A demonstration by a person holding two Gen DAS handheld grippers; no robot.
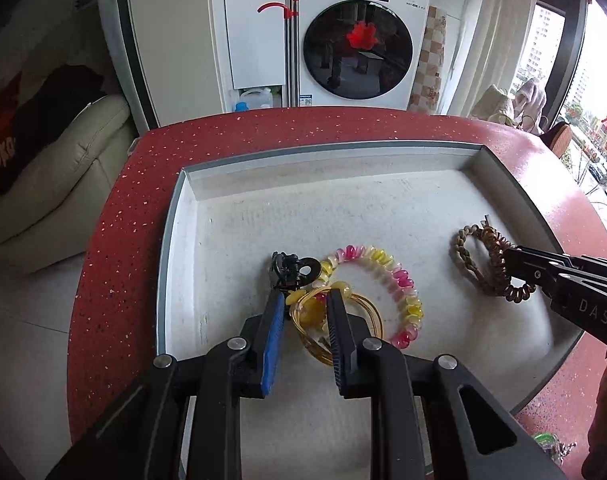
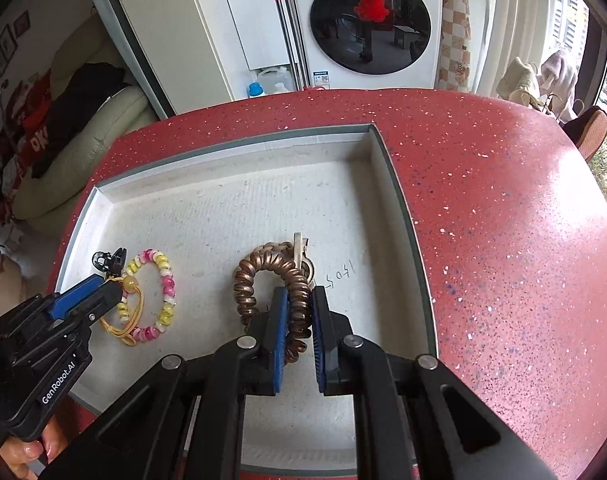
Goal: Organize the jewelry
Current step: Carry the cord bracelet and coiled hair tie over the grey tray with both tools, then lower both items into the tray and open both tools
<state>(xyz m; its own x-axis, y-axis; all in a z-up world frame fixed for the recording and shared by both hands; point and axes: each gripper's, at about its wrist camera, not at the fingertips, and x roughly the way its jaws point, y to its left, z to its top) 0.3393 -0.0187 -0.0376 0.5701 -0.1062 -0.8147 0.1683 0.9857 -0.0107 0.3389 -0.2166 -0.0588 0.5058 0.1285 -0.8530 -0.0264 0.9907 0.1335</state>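
A white tray (image 1: 323, 148) (image 2: 239, 140) lies on the red speckled table (image 1: 115, 240). My left gripper (image 1: 305, 294) (image 2: 115, 284) is shut on a yellow elastic hair tie with amber beads (image 1: 307, 314) (image 2: 129, 282), low over the tray floor. Beside it lie a pink-and-yellow spiral band (image 1: 399, 276) (image 2: 165, 280) and a black claw clip (image 1: 289, 268) (image 2: 107, 260). My right gripper (image 2: 299, 292) (image 1: 507, 260) is shut on a brown spiral hair tie (image 2: 297, 312) (image 1: 519, 292). A braided brown tie (image 1: 463, 240) (image 2: 271, 248) and a metal clip (image 2: 299, 244) touch it.
The tray's far half is bare. The table (image 2: 503, 220) stretches wide to the tray's right. A green item (image 1: 547, 440) lies on the table near its front right edge. A washing machine (image 1: 359, 40) and a cream sofa (image 1: 63, 168) stand beyond the table.
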